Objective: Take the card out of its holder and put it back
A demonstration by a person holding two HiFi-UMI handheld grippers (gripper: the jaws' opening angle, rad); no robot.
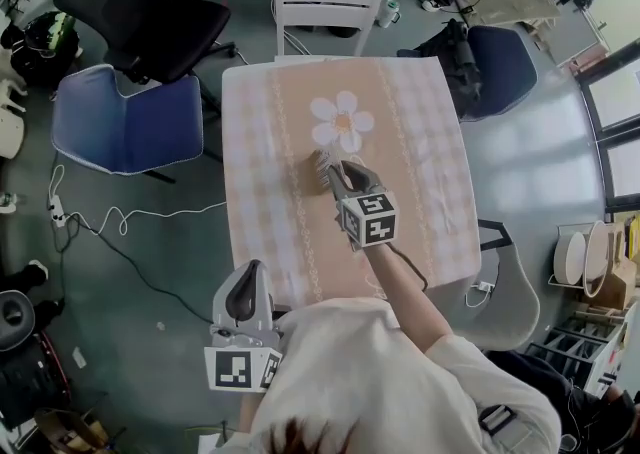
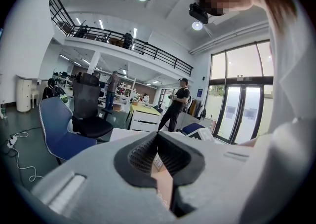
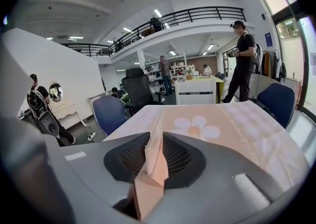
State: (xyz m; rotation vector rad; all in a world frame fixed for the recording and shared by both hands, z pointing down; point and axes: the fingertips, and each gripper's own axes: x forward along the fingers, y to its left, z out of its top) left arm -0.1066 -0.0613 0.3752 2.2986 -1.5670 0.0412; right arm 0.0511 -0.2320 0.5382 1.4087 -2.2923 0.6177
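Right gripper [image 1: 328,170]: over the middle of the table [image 1: 430,142], jaws drawn in narrow, pads pressed on both faces of a thin peach card [image 3: 154,161].
Card: standing on edge between those pads, at 6 o'clock of the printed flower [image 1: 342,122].
Left gripper [image 1: 252,270]: at 7 o'clock of the table's middle, past its near edge by the person's chest, jaws closed tip to tip, holding nothing.
Chairs: white chair [image 1: 328,2] at 12 o'clock, blue chair [image 1: 125,122] at 9 o'clock.
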